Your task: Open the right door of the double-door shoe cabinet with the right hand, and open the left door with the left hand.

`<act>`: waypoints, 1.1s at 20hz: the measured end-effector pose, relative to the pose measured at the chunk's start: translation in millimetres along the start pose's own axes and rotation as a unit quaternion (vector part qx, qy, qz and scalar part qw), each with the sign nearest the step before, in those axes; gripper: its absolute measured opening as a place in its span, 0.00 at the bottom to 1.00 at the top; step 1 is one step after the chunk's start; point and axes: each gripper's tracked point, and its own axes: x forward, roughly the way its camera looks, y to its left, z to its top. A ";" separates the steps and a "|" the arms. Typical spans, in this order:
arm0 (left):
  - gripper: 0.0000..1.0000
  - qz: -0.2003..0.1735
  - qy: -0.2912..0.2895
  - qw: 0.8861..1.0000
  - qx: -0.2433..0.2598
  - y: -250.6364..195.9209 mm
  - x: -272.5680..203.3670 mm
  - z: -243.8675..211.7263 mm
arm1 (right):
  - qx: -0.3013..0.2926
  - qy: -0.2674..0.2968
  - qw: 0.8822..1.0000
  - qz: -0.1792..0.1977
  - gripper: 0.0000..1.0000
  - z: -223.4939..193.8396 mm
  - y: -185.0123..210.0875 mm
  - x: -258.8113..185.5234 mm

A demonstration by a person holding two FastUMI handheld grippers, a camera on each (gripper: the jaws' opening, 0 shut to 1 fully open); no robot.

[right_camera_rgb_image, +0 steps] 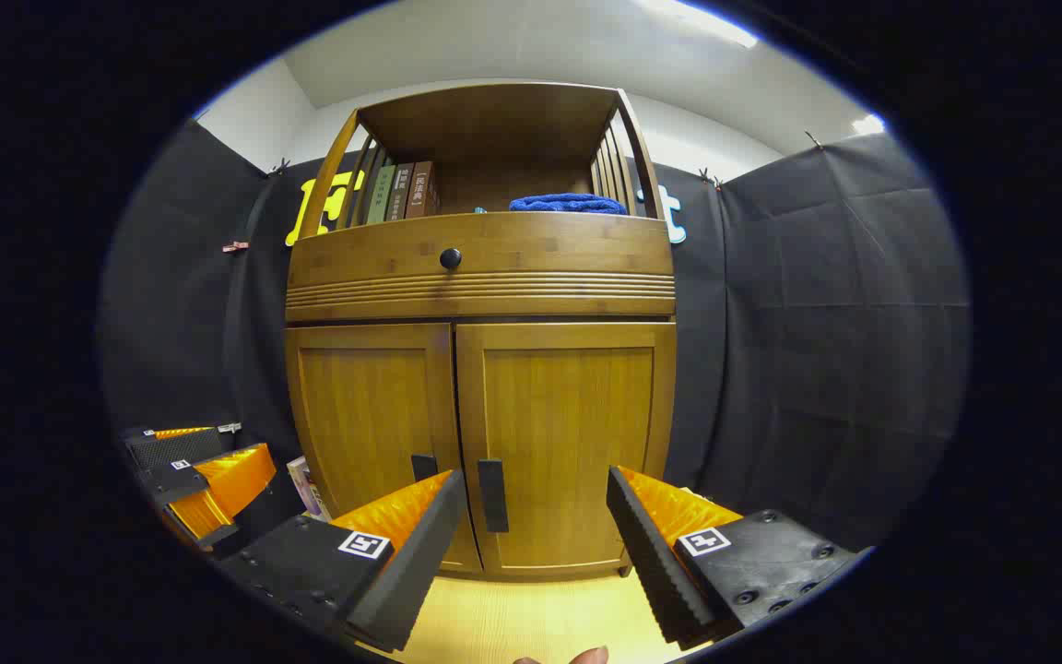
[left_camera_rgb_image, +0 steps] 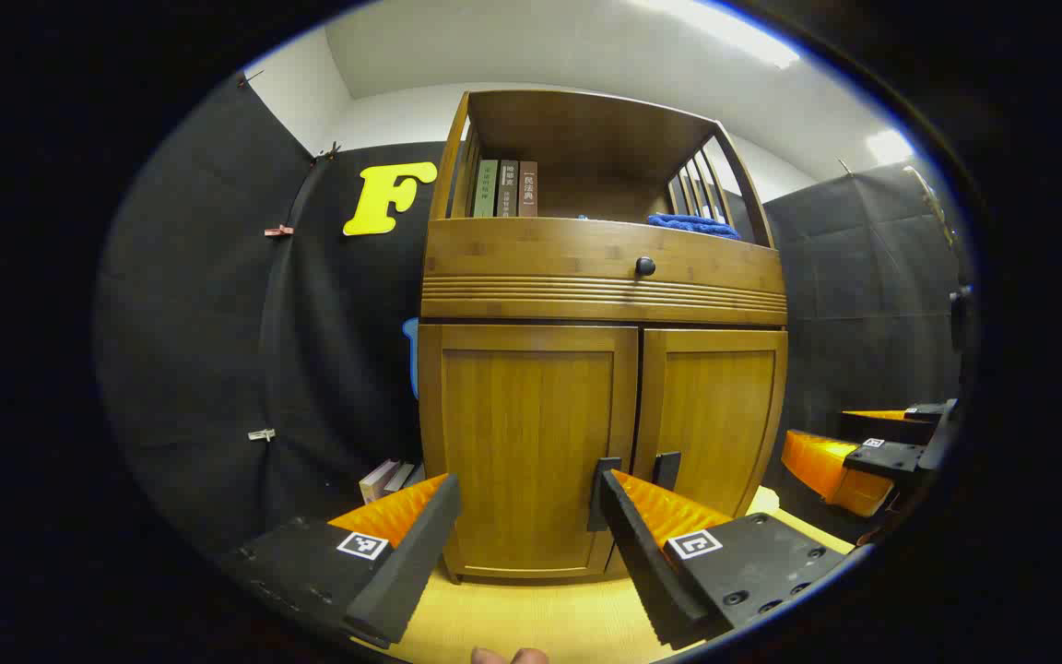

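Note:
A wooden shoe cabinet stands ahead with both lower doors closed. In the left gripper view the left door (left_camera_rgb_image: 525, 433) fills the space beyond my open left gripper (left_camera_rgb_image: 529, 503), whose right finger partly covers that door's dark handle (left_camera_rgb_image: 603, 489). The right door (left_camera_rgb_image: 713, 415) with its handle (left_camera_rgb_image: 666, 468) lies beside it. My right gripper (left_camera_rgb_image: 872, 443) shows at the far right. In the right gripper view my open right gripper (right_camera_rgb_image: 536, 503) faces the right door (right_camera_rgb_image: 568, 433); its handle (right_camera_rgb_image: 491, 495) sits between the fingers, farther off. The left door (right_camera_rgb_image: 372, 415) and the left gripper (right_camera_rgb_image: 194, 470) lie to the left.
Above the doors runs a drawer with a round dark knob (left_camera_rgb_image: 645, 266). The open top shelf holds three books (left_camera_rgb_image: 505, 189) and a folded blue cloth (left_camera_rgb_image: 692, 225). More books (left_camera_rgb_image: 385, 480) lean on the floor left of the cabinet. The floor (left_camera_rgb_image: 531, 618) is pale yellow.

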 end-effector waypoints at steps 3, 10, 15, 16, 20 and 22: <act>0.95 0.001 0.003 1.000 0.003 -0.5 0.5 -2.0 | 0.001 0.001 1.000 -0.002 0.99 -1.7 -1.6 0.5; 0.94 0.000 0.002 1.000 0.007 -1.1 3.8 -2.2 | -0.002 -0.002 1.000 -0.003 0.99 -2.3 -2.2 1.8; 0.94 0.000 0.000 1.000 0.010 -0.8 4.6 -3.8 | -0.004 -0.006 1.000 -0.004 0.97 -0.6 -2.3 3.4; 0.94 -0.001 0.000 1.000 0.008 -0.5 5.3 -3.9 | -0.004 -0.007 1.000 -0.004 0.97 -0.2 -3.0 4.0; 0.94 -0.002 0.000 1.000 0.006 -0.4 4.8 -2.3 | -0.005 -0.002 1.000 -0.001 0.99 -5.0 -2.0 10.0; 0.94 -0.002 -0.001 1.000 0.006 -1.3 3.3 2.9 | -0.005 0.001 1.000 0.009 0.97 -11.4 4.1 17.5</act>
